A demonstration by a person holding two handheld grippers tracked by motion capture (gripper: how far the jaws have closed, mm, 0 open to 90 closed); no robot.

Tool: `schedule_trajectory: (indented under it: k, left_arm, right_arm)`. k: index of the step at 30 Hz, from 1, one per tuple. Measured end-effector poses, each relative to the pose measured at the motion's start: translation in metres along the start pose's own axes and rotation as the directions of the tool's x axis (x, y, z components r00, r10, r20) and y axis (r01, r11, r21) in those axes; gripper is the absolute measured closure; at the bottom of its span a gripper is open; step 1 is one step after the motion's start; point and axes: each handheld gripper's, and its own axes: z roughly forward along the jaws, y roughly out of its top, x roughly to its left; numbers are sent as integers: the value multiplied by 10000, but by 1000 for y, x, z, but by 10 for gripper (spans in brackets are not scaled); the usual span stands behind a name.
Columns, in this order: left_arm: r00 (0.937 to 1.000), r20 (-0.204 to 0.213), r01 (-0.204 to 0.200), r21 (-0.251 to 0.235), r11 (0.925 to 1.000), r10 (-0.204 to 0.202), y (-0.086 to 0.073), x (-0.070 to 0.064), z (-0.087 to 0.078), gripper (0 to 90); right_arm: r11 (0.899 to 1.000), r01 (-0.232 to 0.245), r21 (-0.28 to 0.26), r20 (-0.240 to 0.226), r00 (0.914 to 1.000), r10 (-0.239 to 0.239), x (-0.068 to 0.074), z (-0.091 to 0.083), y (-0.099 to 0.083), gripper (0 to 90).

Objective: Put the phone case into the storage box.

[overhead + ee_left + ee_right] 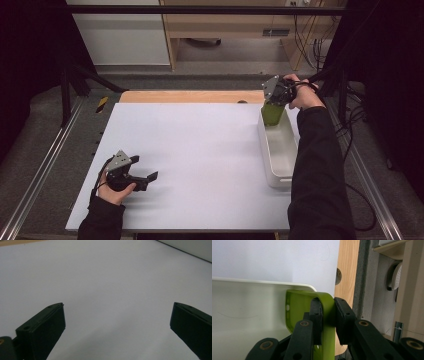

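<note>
Over white tray (280, 150) far end, right gripper (327, 315) pinching green case (297, 302).

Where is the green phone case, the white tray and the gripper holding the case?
green phone case (325, 305), right gripper view, its curved edge.
white tray (281, 150), high view, its bare floor.
right gripper (327, 312), right gripper view, between its jaw tips.

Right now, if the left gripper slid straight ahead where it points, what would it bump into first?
Probably nothing soon. The left gripper points across the bare white table with its jaws open. Far ahead stands the white tray, though depth is hard to judge.
</note>
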Motion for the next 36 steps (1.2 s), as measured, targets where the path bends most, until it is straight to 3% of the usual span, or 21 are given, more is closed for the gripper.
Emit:
schedule_trajectory:
  k: [6,20,22,24,28,36]
  left_arm:
    - [10000,4,5,4,10000,-5,0,0,0,0]
    - [10000,22,-23,-5,10000,23,0,-1,0,0]
    - [10000,24,-27,-4,10000,27,0,-1,0,0]
    - [10000,27,-23,-7,10000,23,0,0,0,0]
    - [10000,24,-21,1,10000,21,0,0,1,0]
    - [10000,29,-41,-5,10000,41,0,-1,1,0]
  right_arm:
    - [9999,-33,105,75,10000,33,0,2,0,743]
    - [9978,-657,50,459,9968,654,-2,-3,-3,487]
    - [9982,-603,44,443,9972,601,-3,-3,-3,480]
    - [9979,-644,-16,346,9973,644,-2,-2,-3,529]
    - [9987,-516,6,202,9985,516,-2,-1,-2,512]
    - [9931,-1096,-429,678,9914,1123,-5,-6,-2,367]
